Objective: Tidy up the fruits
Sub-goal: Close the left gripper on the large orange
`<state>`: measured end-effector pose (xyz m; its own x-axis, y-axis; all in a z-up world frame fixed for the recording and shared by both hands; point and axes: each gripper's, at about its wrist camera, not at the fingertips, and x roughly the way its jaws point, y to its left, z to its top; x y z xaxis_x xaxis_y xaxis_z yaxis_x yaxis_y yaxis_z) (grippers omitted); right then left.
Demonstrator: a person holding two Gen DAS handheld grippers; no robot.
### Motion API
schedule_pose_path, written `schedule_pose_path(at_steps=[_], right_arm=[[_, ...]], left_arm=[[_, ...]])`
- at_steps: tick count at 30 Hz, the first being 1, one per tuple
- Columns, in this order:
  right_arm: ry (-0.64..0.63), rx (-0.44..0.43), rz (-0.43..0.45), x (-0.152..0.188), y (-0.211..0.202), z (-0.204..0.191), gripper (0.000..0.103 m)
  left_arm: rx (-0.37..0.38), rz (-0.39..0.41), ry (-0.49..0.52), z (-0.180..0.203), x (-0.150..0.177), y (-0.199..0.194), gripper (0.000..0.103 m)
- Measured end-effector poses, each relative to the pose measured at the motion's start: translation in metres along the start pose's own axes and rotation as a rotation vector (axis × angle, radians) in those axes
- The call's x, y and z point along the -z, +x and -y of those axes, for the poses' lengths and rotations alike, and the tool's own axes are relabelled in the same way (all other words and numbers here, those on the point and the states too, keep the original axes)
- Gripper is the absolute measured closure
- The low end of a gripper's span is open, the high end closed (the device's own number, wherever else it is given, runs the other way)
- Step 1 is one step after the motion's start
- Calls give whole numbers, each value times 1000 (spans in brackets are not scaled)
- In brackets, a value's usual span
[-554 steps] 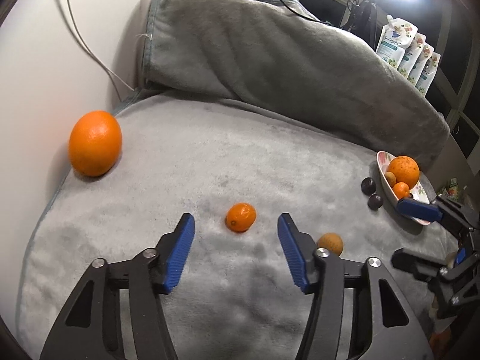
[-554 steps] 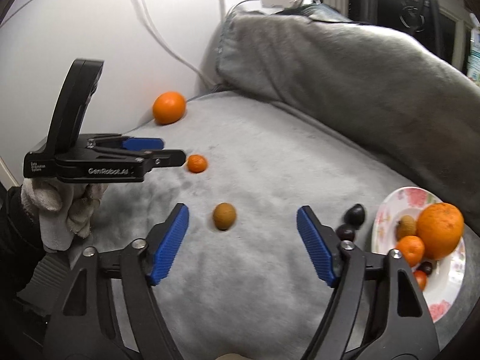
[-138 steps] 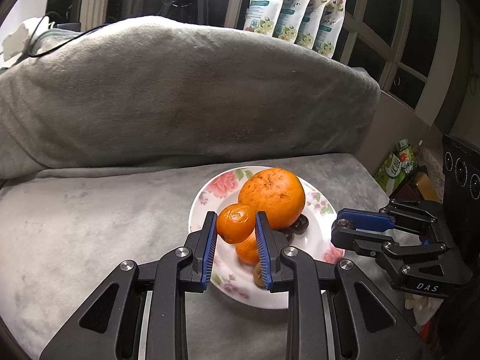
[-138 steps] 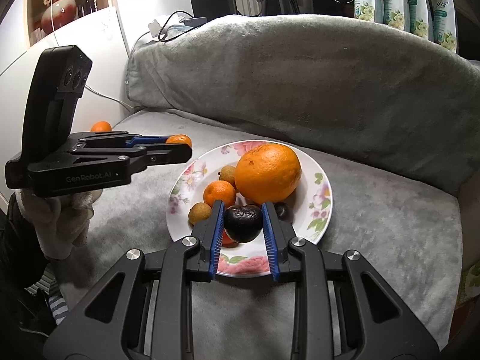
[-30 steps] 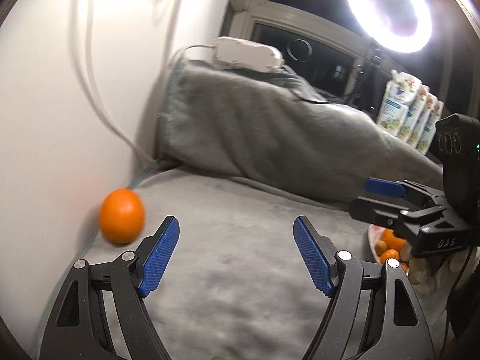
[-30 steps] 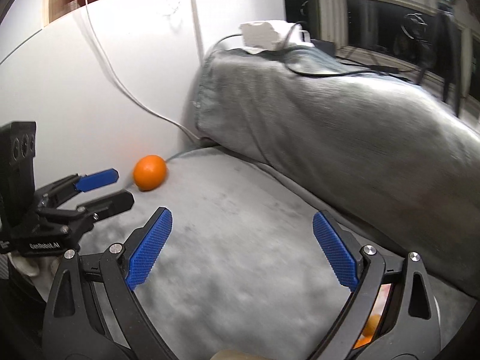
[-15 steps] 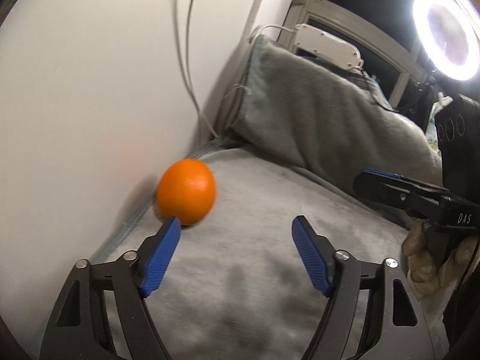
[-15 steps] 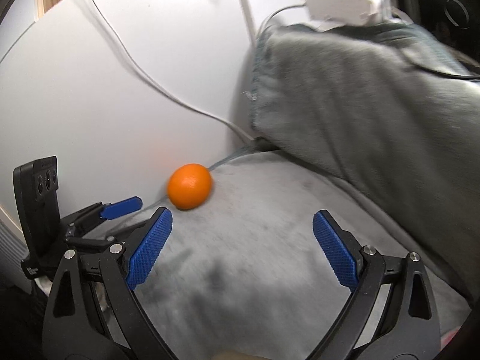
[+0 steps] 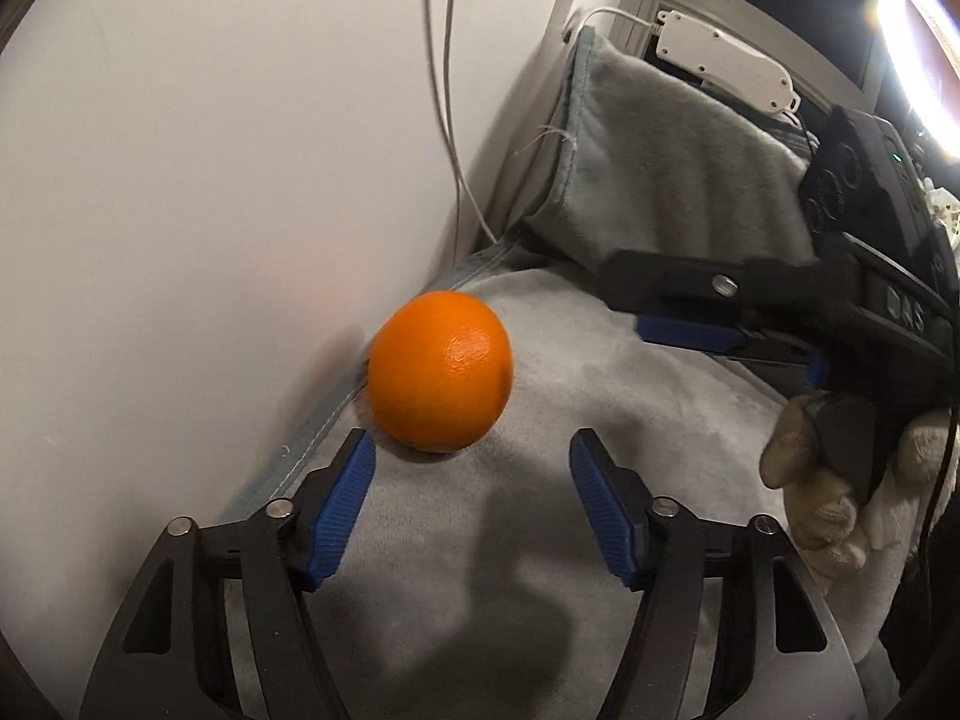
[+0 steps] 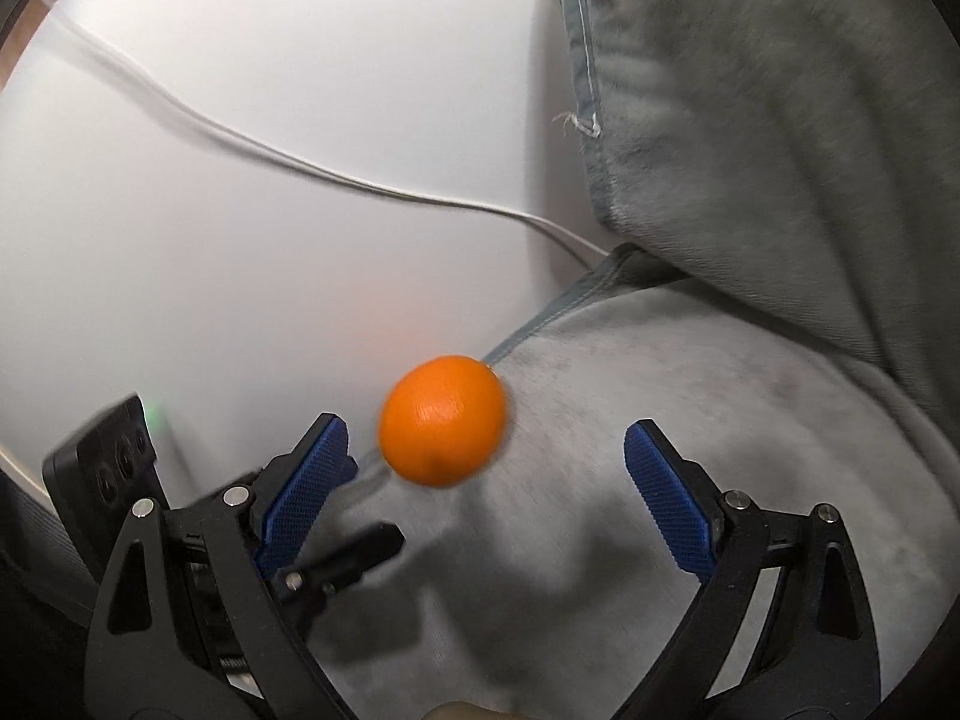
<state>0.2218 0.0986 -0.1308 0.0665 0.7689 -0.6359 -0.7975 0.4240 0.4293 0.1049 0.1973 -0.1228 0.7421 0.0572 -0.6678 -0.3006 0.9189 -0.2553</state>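
An orange (image 9: 440,371) rests on a grey plush blanket (image 9: 600,438) at the foot of a white wall (image 9: 210,150), just ahead of the left gripper (image 9: 472,453), whose blue-padded jaws are spread wide and hold nothing. The right gripper (image 10: 486,438) also faces the fruit with its jaws parted and empty, the orange lying just beyond its fingertips. A white cable (image 10: 372,186) trails down the wall, and a white power strip (image 9: 723,60) lies atop the blanket-draped backrest.
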Motion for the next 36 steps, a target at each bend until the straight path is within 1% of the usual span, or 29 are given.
schedule_pose_path(at_steps=[2,7,11,14,16,19,23,25,26,31,36], right_arm=[[24,-32,-16,-3,12,4,12],[74,-95,-55,-5,41,12,19],[93,-122,-74,-5,56,13,22],[111,-139,-79,-5,63,16,24],[124,-154,-81,-5,66,17,27],[137,-171,-90,-5,74,18,30],[145,-188,-102,-3,79,17,33],[150,-200,-109,-2,81,16,40],[152,-206,-112,-3,83,17,41],[156,-209,-108,-1,82,17,42],[147,-201,-100,1,75,16,43]], left_arm=[[-5,-9,7,1,0,4,42],[-16,-33,13,1,0,12,44],[-23,-44,12,0,-2,16,48],[-27,-48,13,-1,-3,16,49],[-30,-54,13,-1,-4,18,50],[-30,-61,8,-1,-5,22,50],[-35,-71,-1,-2,-5,24,53],[-39,-75,-5,-4,-6,26,55],[-41,-77,-7,-4,-6,26,56],[-52,-80,-11,-9,-7,28,61],[-56,-73,3,-9,-6,25,61]])
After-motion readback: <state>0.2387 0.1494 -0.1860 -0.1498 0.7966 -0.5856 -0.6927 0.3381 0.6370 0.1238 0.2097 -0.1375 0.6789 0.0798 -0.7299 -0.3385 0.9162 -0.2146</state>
